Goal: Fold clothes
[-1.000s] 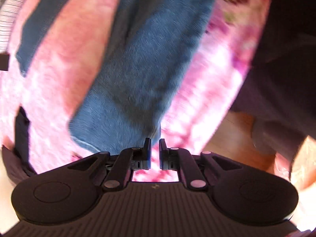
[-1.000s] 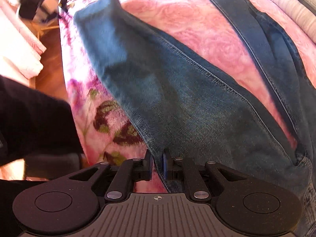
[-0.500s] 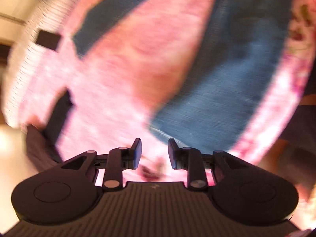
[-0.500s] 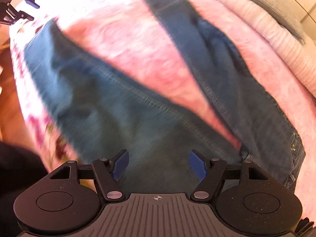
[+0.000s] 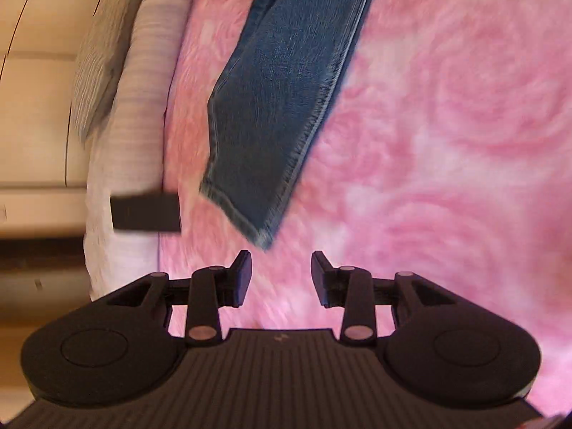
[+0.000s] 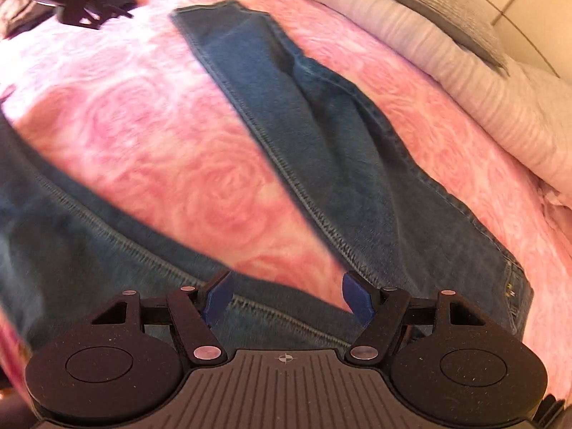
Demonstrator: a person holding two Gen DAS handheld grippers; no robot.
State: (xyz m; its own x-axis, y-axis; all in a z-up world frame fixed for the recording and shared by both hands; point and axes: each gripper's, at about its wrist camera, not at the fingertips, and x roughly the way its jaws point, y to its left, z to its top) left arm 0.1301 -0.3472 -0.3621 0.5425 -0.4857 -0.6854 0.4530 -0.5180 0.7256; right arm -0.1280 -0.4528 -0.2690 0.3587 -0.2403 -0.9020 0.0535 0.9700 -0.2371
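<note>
Jeans: a pair of blue denim jeans lies spread flat on the pink blanket, legs splayed in a V with bare blanket between them. One leg runs toward the far edge of the bed; the other stretches off to the left side.
Hem: in the left wrist view the cuff of one leg lies flat, its stitched hem just ahead of the fingertips and not touching them.
Left gripper: the left gripper hovers over bare pink blanket, jaws apart, nothing between them.
Right gripper: the right gripper sits above the crotch of the jeans where the two legs meet, jaws spread wide, blue pads showing, gripping nothing.
Blanket: fluffy, with a rose swirl pattern, covering most of the bed.
Bedding at the far edge: pale ribbed bedding lines the bed's far edge, with a grey striped pillow on it.
Dark block: a small dark rectangular thing rests at the seam between the blanket and the pale bedding; too blurred to name.
Writing: none readable. Small yellow stitching shows near the waistband, and a crosshair mark on the right gripper body.
Other gripper seen: the left gripper also shows in the right wrist view at the far left corner, blurred.
</note>
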